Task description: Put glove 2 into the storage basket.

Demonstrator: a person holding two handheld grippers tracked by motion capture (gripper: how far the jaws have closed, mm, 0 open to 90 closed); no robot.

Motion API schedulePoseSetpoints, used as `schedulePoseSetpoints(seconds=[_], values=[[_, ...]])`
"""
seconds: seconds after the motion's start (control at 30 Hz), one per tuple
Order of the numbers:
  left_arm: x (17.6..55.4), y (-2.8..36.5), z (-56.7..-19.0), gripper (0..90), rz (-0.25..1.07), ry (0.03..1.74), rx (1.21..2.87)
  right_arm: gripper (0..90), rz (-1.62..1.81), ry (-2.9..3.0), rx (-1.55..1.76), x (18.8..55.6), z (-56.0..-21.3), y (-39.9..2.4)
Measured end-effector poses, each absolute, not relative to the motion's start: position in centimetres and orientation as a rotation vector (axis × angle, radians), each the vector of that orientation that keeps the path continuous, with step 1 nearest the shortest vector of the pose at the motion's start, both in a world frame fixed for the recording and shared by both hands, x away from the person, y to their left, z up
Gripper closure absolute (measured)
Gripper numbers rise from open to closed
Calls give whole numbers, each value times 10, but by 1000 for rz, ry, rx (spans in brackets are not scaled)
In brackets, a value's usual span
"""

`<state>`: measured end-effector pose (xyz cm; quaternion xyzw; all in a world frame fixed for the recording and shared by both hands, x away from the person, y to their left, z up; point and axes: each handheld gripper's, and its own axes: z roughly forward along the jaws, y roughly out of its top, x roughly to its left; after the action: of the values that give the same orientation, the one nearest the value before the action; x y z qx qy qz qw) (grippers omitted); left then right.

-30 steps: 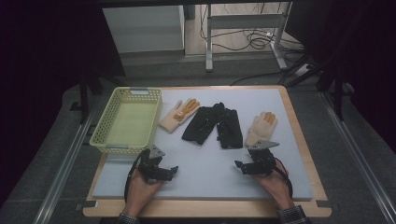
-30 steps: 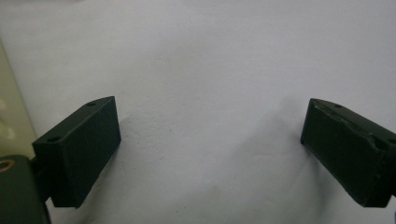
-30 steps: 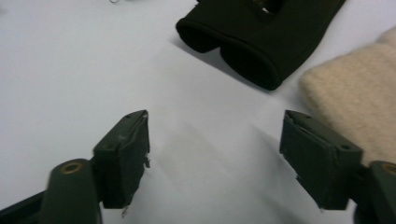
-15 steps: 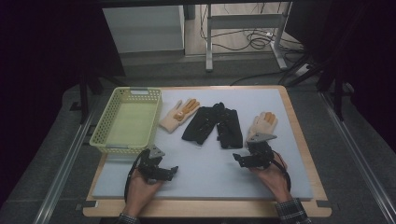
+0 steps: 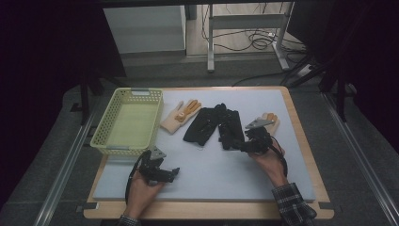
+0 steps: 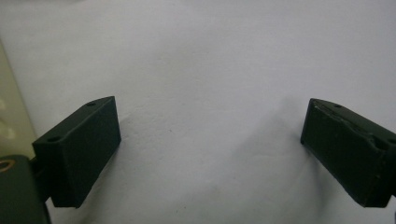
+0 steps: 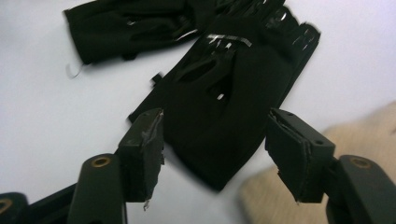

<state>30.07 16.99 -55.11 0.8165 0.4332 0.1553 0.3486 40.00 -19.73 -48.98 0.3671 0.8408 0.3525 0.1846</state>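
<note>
Two black gloves lie side by side mid-mat, the left one (image 5: 201,126) and the right one (image 5: 230,128). A beige glove with orange fingers (image 5: 181,114) lies next to the basket. Another beige glove (image 5: 272,118) lies at the right, partly hidden by my right hand's gripper. My right gripper (image 5: 239,146) hovers at the cuff of the right black glove (image 7: 233,93). Its jaws have just been closing and straddle the cuff without pressing it, so my right gripper (image 7: 215,158) stands open. My left gripper (image 5: 175,173) rests open over bare mat (image 6: 210,70).
A yellow-green mesh basket (image 5: 109,141) stands at the mat's left, its wall edging the left gripper view as basket (image 6: 9,116). The pale mat (image 5: 211,179) lies on a wooden table (image 5: 301,141). Cables and a stand's legs are on the floor beyond.
My right gripper has moved left and forward, from beside the beige glove to the right black glove's cuff, and its jaws have narrowed. The left gripper has stayed put.
</note>
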Motion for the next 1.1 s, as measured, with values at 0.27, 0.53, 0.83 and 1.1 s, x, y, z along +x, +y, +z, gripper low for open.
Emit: schedulePoseSetpoints(seconds=[0.27, 0.53, 0.83, 1.1], values=[[301, 170, -551, 51, 402, 1124, 2115, 411, 958, 2351, 1036, 434, -488, -181], [301, 170, -551, 50, 401, 1123, 2115, 291, 886, 2373, 1049, 466, -500, -159], [301, 170, -551, 50, 401, 1123, 2115, 264, 809, 2413, 1112, 491, -519, -150], [301, 170, -551, 50, 401, 1123, 2116, 749, 883, 2426, 1172, 484, -517, -154]])
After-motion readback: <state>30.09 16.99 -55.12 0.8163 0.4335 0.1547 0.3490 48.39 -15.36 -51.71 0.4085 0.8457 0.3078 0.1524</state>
